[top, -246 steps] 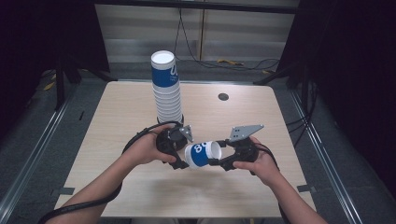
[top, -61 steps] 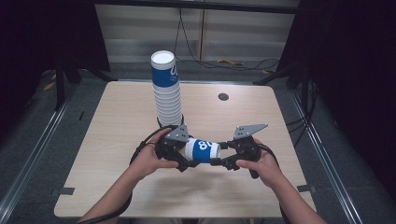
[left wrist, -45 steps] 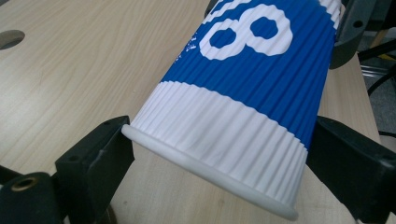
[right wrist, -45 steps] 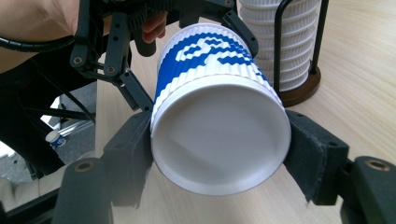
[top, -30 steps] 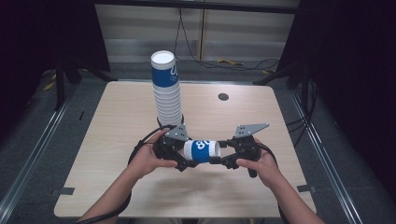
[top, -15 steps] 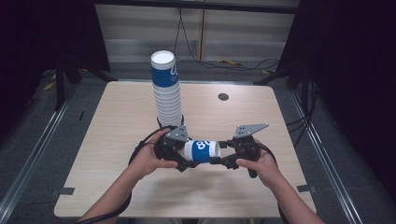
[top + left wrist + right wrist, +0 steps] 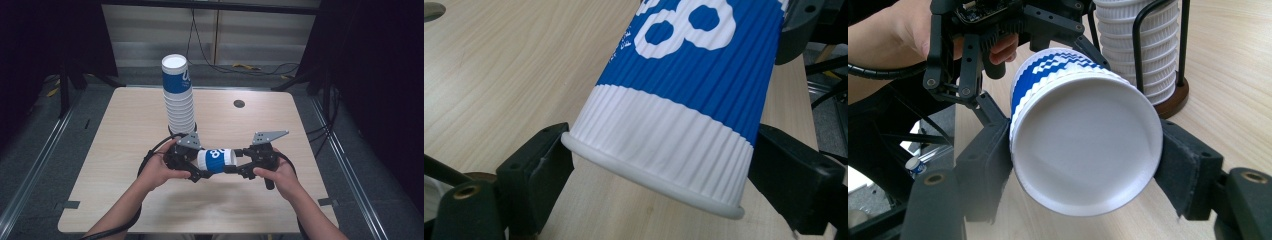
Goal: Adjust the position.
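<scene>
Two tools, one per hand. Left tool (image 7: 199, 167) clamped across the wide rim end of the single paper cup (image 7: 216, 160), jaws having just been closing with the cup between them, pads now against the wall on both sides. Right tool (image 7: 240, 167) gripping the narrow base end of the same cup, jaws having just been easing open a little, yet both pads pressed to the base edge.

One cup only between them, lying sideways just above the bench (image 7: 125, 130), near its front middle. Ribbed wall, white band by the rolled rim, blue beyond with large white figures, plain white bottom.

Farther back, one tall stack of matching cups (image 7: 179, 100), upright in a black wire holder (image 7: 1175, 95) on a dark round foot. One small dark round disc (image 7: 239, 103) at the far side of the bench.
</scene>
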A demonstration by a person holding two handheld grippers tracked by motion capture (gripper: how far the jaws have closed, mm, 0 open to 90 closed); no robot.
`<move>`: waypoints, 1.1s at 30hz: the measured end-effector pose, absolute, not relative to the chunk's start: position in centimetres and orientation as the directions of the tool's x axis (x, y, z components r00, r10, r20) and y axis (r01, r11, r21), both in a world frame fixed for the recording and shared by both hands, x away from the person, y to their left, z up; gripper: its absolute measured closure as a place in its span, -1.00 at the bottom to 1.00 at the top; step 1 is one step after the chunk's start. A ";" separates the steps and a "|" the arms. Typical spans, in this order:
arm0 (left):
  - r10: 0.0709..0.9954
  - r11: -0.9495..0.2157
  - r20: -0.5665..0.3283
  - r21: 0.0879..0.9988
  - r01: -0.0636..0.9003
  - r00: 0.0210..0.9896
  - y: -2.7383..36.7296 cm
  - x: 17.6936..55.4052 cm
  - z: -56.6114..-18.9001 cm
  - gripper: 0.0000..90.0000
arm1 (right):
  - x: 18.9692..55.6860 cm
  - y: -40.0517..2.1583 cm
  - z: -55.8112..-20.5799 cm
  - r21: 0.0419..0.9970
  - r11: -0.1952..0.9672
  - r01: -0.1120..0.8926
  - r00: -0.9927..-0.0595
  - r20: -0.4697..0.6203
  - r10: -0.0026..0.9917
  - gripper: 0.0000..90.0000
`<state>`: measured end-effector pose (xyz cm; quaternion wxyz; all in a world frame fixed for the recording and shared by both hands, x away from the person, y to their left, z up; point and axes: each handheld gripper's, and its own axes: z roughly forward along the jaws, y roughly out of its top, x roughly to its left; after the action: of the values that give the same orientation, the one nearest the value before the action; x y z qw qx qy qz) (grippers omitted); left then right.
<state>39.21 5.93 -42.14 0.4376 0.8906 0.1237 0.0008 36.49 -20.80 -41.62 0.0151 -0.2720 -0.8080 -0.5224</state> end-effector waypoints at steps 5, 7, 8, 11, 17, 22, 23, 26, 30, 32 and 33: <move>0.226 -0.572 -0.129 0.785 0.239 0.966 6.0 39.4 -42.0 -0.68 | 36.4 -20.8 -41.8 0.840 0.290 0.458 -0.844 0.309 0.438 -0.41; 0.228 -0.584 -0.119 0.777 0.233 0.966 6.0 39.3 -41.8 -0.68 | 36.4 -20.8 -42.0 0.841 0.286 0.459 -0.843 0.311 0.440 -0.41; 0.228 -0.584 -0.116 0.778 0.231 0.967 6.0 39.3 -41.8 -0.67 | 36.4 -20.8 -42.0 0.843 0.287 0.455 -0.845 0.306 0.438 -0.41; 0.231 -0.581 -0.129 0.777 0.243 0.964 6.1 39.3 -41.7 -0.67 | 36.4 -20.8 -42.2 0.840 0.284 0.463 -0.842 0.316 0.438 -0.42; 0.229 -0.590 -0.127 0.770 0.241 0.965 6.3 39.3 -41.6 -0.66 | 36.3 -20.7 -42.4 0.838 0.287 0.465 -0.840 0.314 0.442 -0.44; 0.224 -0.586 -0.126 0.775 0.237 0.966 6.4 39.4 -41.3 -0.64 | 36.3 -20.7 -42.6 0.838 0.294 0.459 -0.841 0.304 0.447 -0.48; 0.223 -0.579 -0.127 0.780 0.237 0.966 6.3 39.4 -41.4 -0.63 | 36.3 -20.7 -42.6 0.839 0.292 0.458 -0.841 0.304 0.447 -0.48; 0.221 -0.587 -0.127 0.774 0.236 0.967 6.4 39.4 -41.3 -0.62 | 36.2 -20.7 -42.7 0.837 0.296 0.460 -0.841 0.302 0.450 -0.49; 0.217 -0.587 -0.123 0.776 0.230 0.968 6.4 39.4 -41.3 -0.60 | 36.2 -20.7 -42.9 0.834 0.306 0.458 -0.841 0.295 0.453 -0.50; 0.216 -0.588 -0.124 0.776 0.230 0.969 6.4 39.5 -41.3 -0.60 | 36.2 -20.6 -42.9 0.835 0.308 0.456 -0.842 0.292 0.454 -0.50; 0.215 -0.588 -0.122 0.776 0.228 0.969 6.4 39.5 -41.3 -0.60 | 36.2 -20.6 -42.9 0.834 0.310 0.456 -0.842 0.291 0.454 -0.50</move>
<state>39.49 6.35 -41.30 0.4364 0.8911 0.1244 -0.0076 36.22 -20.63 -42.90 0.0006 -0.2811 -0.8093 -0.5158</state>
